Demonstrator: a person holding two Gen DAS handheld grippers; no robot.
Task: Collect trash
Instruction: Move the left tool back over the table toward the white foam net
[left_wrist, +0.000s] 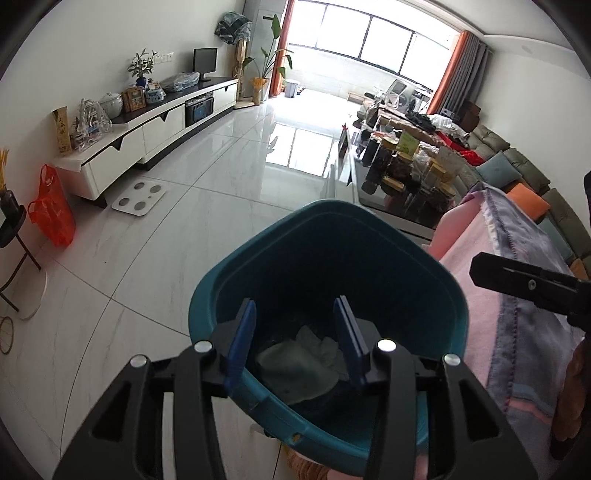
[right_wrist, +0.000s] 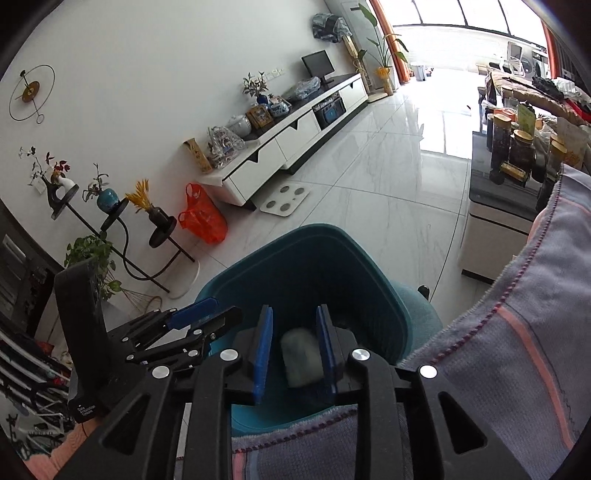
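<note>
**Grippers poised over the waste bin**

Left wrist view: left gripper (left_wrist: 297, 332) hangs above the teal waste bin (left_wrist: 443, 295), its blue fingers (left_wrist: 242, 339) spread wide and empty. Crumpled white tissue (left_wrist: 325, 345) and a pale grey-green wad (left_wrist: 299, 369) lie on the bin floor. A pink and lilac blanket (left_wrist: 517, 332) lies just beside the bin's right rim.

Right wrist view: right gripper (right_wrist: 295, 350) also points into the teal waste bin (right_wrist: 369, 266), fingers (right_wrist: 262, 354) moderately apart. The pale grey-green wad (right_wrist: 301, 356) appears between them; whether it is touched or lies loose below cannot be told. The left gripper (right_wrist: 192, 321) shows alongside, over the bin's left rim.

Risk, as judged: with both tools crowded over one opening, they may knock together, or a finger may catch the rim and tip the bin.
</note>
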